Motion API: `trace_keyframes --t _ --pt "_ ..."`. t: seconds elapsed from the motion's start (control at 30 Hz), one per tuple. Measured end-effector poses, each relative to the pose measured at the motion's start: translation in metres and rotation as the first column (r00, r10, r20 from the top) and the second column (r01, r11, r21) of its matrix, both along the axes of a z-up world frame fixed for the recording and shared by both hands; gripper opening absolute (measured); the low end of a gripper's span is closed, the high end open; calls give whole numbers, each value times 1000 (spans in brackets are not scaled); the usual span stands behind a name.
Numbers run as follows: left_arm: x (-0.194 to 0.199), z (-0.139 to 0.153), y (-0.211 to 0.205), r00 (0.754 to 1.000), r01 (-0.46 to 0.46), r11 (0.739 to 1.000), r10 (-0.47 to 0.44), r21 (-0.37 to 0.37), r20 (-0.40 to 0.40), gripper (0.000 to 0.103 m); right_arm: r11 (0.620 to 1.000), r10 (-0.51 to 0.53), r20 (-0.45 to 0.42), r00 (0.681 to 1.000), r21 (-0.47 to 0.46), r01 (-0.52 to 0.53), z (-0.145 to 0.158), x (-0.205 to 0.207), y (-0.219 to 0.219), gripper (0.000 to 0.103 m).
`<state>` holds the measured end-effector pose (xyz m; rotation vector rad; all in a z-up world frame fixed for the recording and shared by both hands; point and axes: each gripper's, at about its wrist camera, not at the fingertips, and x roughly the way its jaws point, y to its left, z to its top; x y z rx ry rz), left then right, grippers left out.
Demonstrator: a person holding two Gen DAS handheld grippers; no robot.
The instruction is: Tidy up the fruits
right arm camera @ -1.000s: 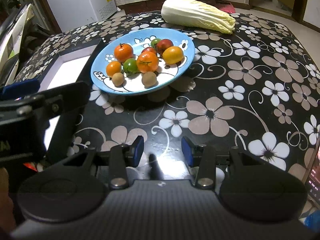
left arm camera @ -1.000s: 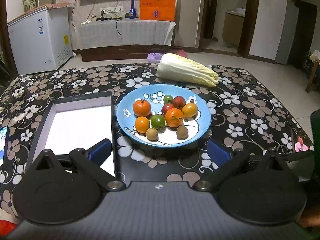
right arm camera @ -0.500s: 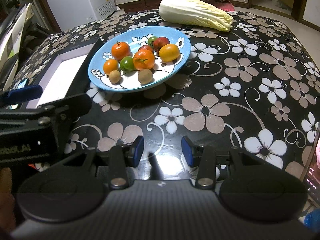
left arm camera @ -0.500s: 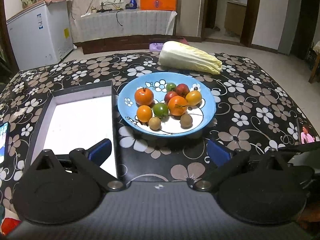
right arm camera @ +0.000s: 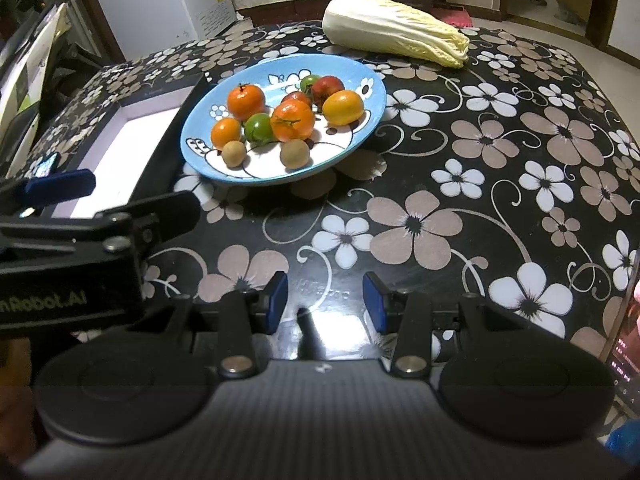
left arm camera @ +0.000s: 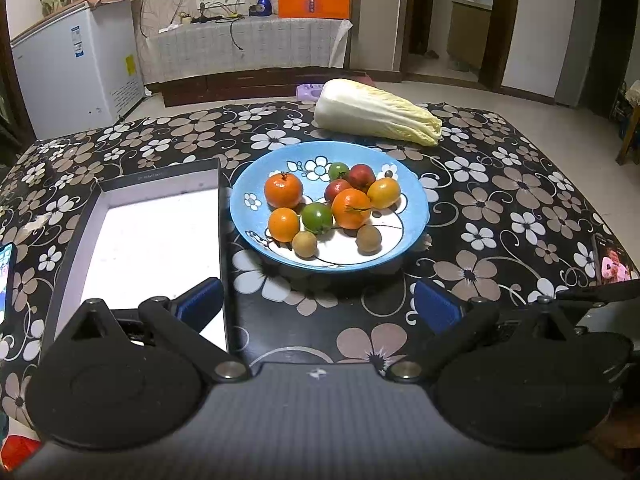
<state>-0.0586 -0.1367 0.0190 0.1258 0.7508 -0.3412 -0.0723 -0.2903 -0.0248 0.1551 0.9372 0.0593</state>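
A blue flowered plate (left arm camera: pixel 418 216) (right arm camera: pixel 376 92) stands mid-table and holds several small fruits: orange ones (left arm camera: pixel 283 190), a green one (left arm camera: pixel 317 217), red ones (left arm camera: pixel 361 176), a yellow one (left arm camera: pixel 384 193) and two brown ones (left arm camera: pixel 368 238). My left gripper (left arm camera: pixel 318 304) hovers in front of the plate, open wide and empty. My right gripper (right arm camera: pixel 326 300) is low over the tablecloth to the plate's near right, open with nothing between its pads. One of the left gripper's fingers (right arm camera: pixel 160 212) shows at the left of the right wrist view.
A shallow dark box (left arm camera: pixel 160 179) (right arm camera: pixel 168 148) with a white floor lies just left of the plate. A napa cabbage (left arm camera: pixel 376 114) (right arm camera: pixel 396 36) lies behind the plate. Lit phones rest at the table's right edge (left arm camera: pixel 610 258) and left edge (left arm camera: pixel 6 276).
The left wrist view has shifted slightly, so the plate sits a little higher in it. Neither gripper's opening has changed, and the fruits have not moved.
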Motion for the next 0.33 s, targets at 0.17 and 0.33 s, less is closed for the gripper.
trace_keyframes --t 0.17,0.33 --pt "-1 1 0 1000 14 1000 -14 3 23 103 1000 0 8 1000 -4 0 1 0 1 44" --pt "-4 5 -1 998 36 999 -36 -1 61 102 1000 -2 13 1000 -1 2 2 1 0 44"
